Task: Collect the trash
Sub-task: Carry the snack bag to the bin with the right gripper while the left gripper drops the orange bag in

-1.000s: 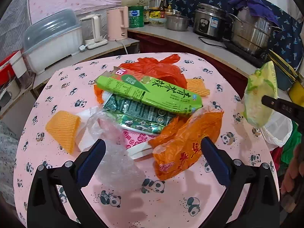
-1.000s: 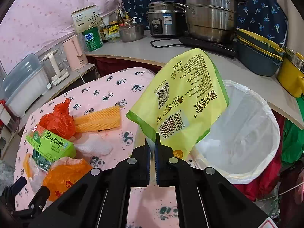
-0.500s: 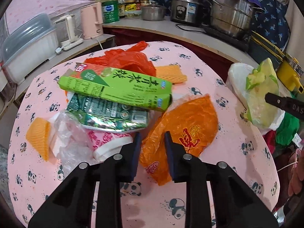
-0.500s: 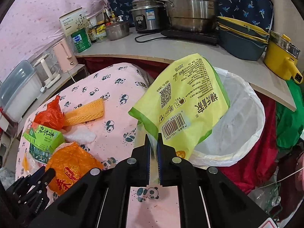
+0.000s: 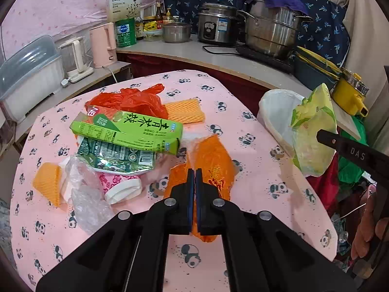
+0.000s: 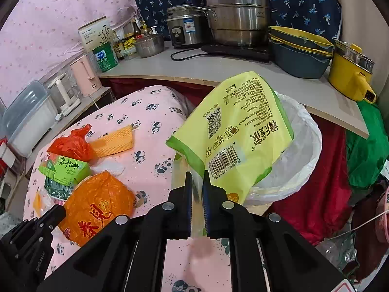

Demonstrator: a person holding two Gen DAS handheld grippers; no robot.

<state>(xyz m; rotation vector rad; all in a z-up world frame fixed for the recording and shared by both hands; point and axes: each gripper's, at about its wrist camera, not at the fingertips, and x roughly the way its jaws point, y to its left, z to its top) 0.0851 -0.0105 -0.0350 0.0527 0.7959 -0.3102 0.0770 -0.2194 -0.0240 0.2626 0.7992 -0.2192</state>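
- Left gripper [image 5: 194, 171]: jaws pinched together on the orange plastic bag [image 5: 211, 168], which lies on the pink panda tablecloth [image 5: 255, 189].
- Right gripper [image 6: 197, 174]: jaws nearly closed, clamped on a clear edge of the yellow-green snack bag [image 6: 243, 131]; bag hangs partly over the white-lined trash bin [image 6: 301, 146] beside the table edge.
- Rest of trash in a pile left of the orange bag: green tea carton [image 5: 126, 131] atop a dark green foil pack [image 5: 116, 155], red plastic bag [image 5: 131, 99] behind, clear plastic wrap [image 5: 85, 194] in front.
- Two orange foam nets: one [image 5: 184, 110] near the red bag, one [image 5: 47, 182] at far left.
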